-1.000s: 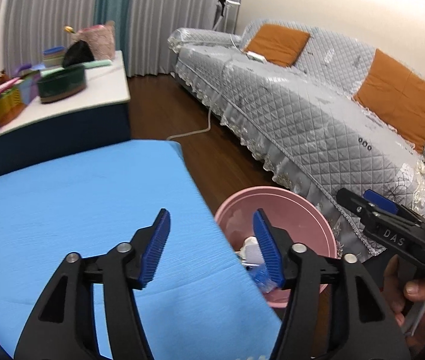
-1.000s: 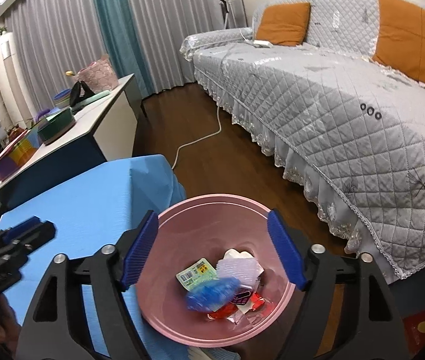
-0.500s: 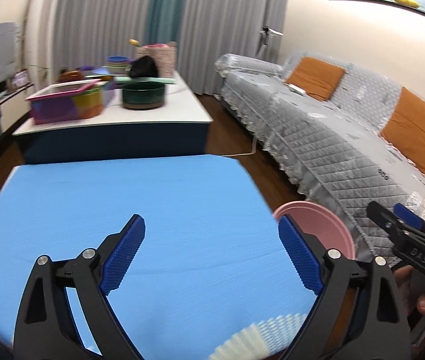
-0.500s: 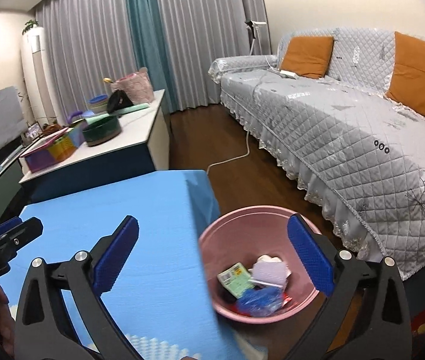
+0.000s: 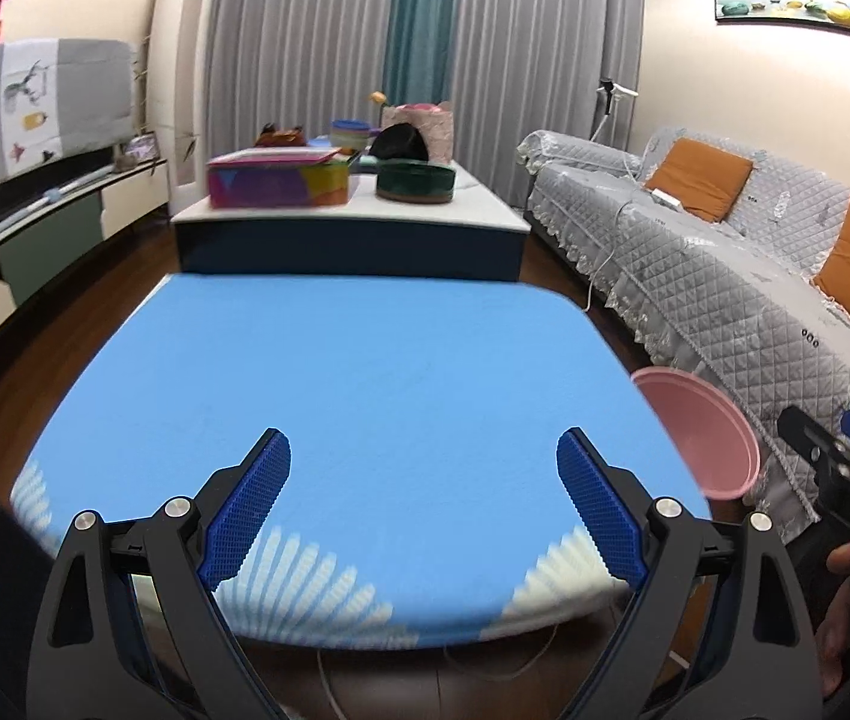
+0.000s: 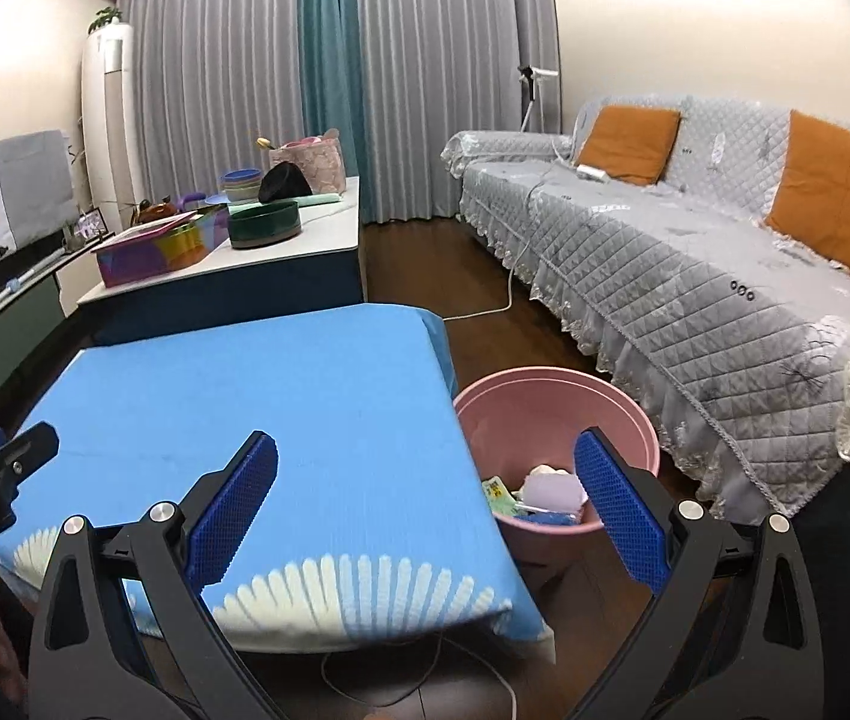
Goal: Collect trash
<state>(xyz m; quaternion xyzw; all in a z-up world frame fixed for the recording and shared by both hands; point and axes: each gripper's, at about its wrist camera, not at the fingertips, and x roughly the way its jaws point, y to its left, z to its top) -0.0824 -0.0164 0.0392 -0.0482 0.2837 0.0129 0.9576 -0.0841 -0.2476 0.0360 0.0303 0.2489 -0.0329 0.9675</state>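
The blue cloth-covered worktop (image 5: 365,396) shows no trash. Wrappers and crumpled paper (image 6: 535,495) lie inside the round pink plastic bin (image 6: 550,396) beside it. The left tongs (image 5: 423,507) and right tongs (image 6: 425,507) stand wide and empty. Collection appears complete.

Handheld grippers: appearance
Left gripper (image 5: 423,516) and right gripper (image 6: 425,513): black plastic frames with triangular cut-outs; silver round screws at the pivots; blue ribbed pads (image 5: 248,516) on the fingers; white lettering "DAS" on the right gripper's side, seen in the left wrist view.
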